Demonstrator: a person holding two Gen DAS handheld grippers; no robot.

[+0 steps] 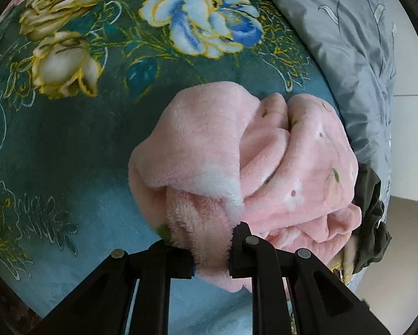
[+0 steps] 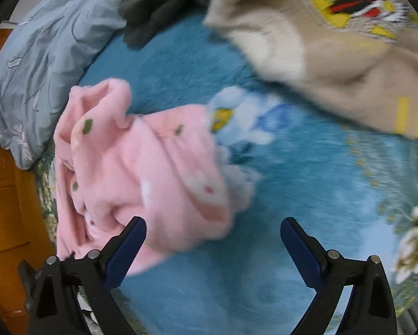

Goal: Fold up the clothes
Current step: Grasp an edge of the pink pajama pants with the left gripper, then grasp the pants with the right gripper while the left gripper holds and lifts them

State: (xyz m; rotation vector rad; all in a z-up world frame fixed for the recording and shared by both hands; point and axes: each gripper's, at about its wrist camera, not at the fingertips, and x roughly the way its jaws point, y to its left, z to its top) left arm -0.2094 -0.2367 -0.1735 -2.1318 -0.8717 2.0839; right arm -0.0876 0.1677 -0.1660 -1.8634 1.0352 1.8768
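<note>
Left wrist view is showing the left gripper (image 1: 210,247) nearest the lens, its black jaws clamping a thick fluffy edge of the pink fleece garment with small flower and leaf prints (image 1: 245,162). That garment is bunching up in a rumpled heap, part of it rising off the teal plush blanket with large printed flowers (image 1: 69,145) that is covering the bed. In the right wrist view, the right gripper (image 2: 213,247) is hanging with its blue-padded jaws wide apart and gripping nothing, just beside the near side of the same pink garment (image 2: 141,173); motion blur is smearing this view.

Judging by this, the pink piece is being picked up or drawn out for folding: one side is held, the rest is crumpled. The next move is likely calling for the free right claw to catch a second edge or corner so the cloth can be spread flat, though which edge is hard to tell in the folds.

Farther off, a beige sweater with a yellow, red and black graphic (image 2: 334,42) is lying on the blanket, taking up room on that side. A dark green garment (image 2: 155,2) is sitting crumpled beyond, and a grey-blue quilt with a leaf pattern (image 1: 348,42) is crowding the bed's edge, close to the pink heap.
</note>
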